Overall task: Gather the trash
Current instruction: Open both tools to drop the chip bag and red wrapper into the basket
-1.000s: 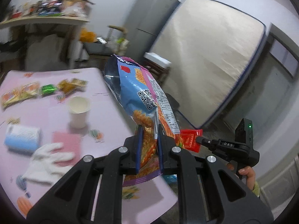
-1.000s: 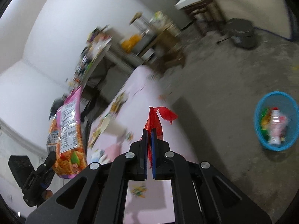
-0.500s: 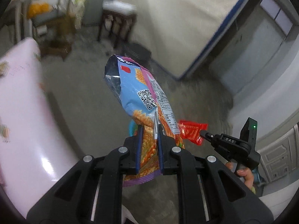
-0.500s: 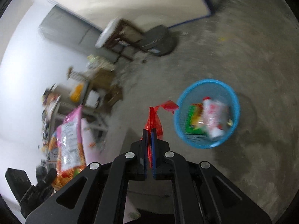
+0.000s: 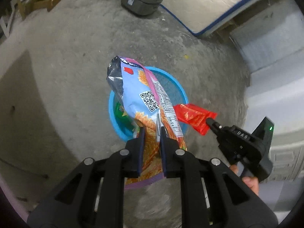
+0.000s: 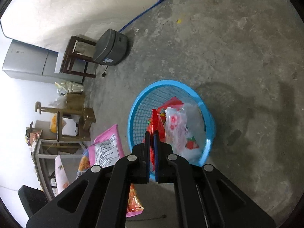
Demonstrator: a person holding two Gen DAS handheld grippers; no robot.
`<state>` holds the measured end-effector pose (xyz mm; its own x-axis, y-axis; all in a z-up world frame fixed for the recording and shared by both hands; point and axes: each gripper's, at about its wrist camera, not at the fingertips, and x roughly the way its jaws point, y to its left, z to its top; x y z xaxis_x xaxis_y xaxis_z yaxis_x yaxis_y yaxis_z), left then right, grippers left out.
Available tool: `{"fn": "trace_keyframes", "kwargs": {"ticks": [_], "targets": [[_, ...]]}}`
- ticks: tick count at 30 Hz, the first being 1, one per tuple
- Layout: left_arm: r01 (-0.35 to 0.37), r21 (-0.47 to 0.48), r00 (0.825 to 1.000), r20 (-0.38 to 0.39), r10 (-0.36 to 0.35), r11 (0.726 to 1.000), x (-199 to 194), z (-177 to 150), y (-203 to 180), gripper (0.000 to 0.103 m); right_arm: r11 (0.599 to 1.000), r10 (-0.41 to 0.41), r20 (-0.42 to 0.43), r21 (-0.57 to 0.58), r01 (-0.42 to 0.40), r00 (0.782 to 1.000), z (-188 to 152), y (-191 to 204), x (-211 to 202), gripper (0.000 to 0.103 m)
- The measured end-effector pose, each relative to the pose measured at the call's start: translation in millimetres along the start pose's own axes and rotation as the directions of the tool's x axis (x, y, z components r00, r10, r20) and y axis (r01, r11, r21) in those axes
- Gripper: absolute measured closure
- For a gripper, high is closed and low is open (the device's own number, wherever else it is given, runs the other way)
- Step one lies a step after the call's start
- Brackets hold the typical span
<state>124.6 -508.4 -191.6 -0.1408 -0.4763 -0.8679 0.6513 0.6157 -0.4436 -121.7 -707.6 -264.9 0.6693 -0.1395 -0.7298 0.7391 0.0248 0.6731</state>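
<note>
My left gripper (image 5: pixel 151 131) is shut on a large blue, pink and orange snack bag (image 5: pixel 140 98) and holds it over the blue mesh basket (image 5: pixel 114 112) on the floor. My right gripper (image 6: pixel 151 134) is shut on a red wrapper (image 6: pixel 156 121) just above the basket's (image 6: pixel 136 104) near rim. The right gripper (image 5: pixel 210 122) with the red wrapper (image 5: pixel 191 116) shows in the left wrist view, beside the snack bag. The snack bag (image 6: pixel 106 148) shows at lower left in the right wrist view. The basket holds several wrappers, among them a white one with red flowers (image 6: pixel 176 127).
A grey lidded bin (image 6: pixel 112 47) and a dark wooden stool (image 6: pixel 77 55) stand on the concrete floor beyond the basket. A mattress (image 5: pixel 199 1) leans on the wall. A grey fridge (image 6: pixel 28 62) and cluttered wooden furniture (image 6: pixel 66 123) stand at left.
Both grippers have swung away from the pink table and down toward the floor. The blue basket is now right below them. Both still hold their trash.
</note>
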Motion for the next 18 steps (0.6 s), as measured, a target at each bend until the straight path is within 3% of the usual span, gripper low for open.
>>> {"fn": "trace_keyframes", "kwargs": {"ticks": [1, 3, 4, 5, 7, 9, 14, 18], "targets": [[0.008, -0.015, 1.0, -0.001, -0.008, 1.0, 9, 3, 2, 0.088, 1.0, 0.001, 0.001, 0.002, -0.001, 1.0, 4, -2, 7, 0.098], [0.006, -0.048, 1.0, -0.026, -0.008, 0.999, 30, 7, 11, 0.077, 1.0, 0.011, -0.004, -0.004, -0.011, 1.0, 10, -7, 25, 0.097], [-0.005, -0.073, 0.998, -0.061, 0.0, 0.997, 47, 8, 16, 0.062, 1.0, -0.006, -0.028, -0.004, 0.005, 1.0, 14, -13, 40, 0.092], [-0.018, -0.088, 0.997, -0.08, 0.011, 0.996, 57, 9, 20, 0.056, 0.999, -0.043, -0.046, 0.01, 0.044, 0.998, 15, -23, 54, 0.081], [-0.041, -0.131, 0.991, -0.128, 0.024, 0.99, 77, 4, 31, 0.056, 0.996, -0.084, -0.076, 0.029, 0.087, 0.994, 14, -38, 71, 0.067], [-0.053, -0.163, 0.985, -0.171, 0.024, 0.985, 89, 0, 38, 0.056, 0.992, -0.098, -0.088, 0.066, 0.104, 0.991, 12, -54, 75, 0.067], [-0.058, -0.136, 0.988, -0.147, 0.038, 0.989, 80, 6, 34, 0.053, 0.995, -0.1, -0.023, 0.001, 0.1, 0.995, 10, -53, 49, 0.053], [-0.031, -0.12, 0.995, -0.103, 0.018, 0.992, 55, 12, 22, 0.049, 0.993, -0.105, 0.023, -0.048, 0.106, 0.994, 8, -42, 21, 0.05]]}}
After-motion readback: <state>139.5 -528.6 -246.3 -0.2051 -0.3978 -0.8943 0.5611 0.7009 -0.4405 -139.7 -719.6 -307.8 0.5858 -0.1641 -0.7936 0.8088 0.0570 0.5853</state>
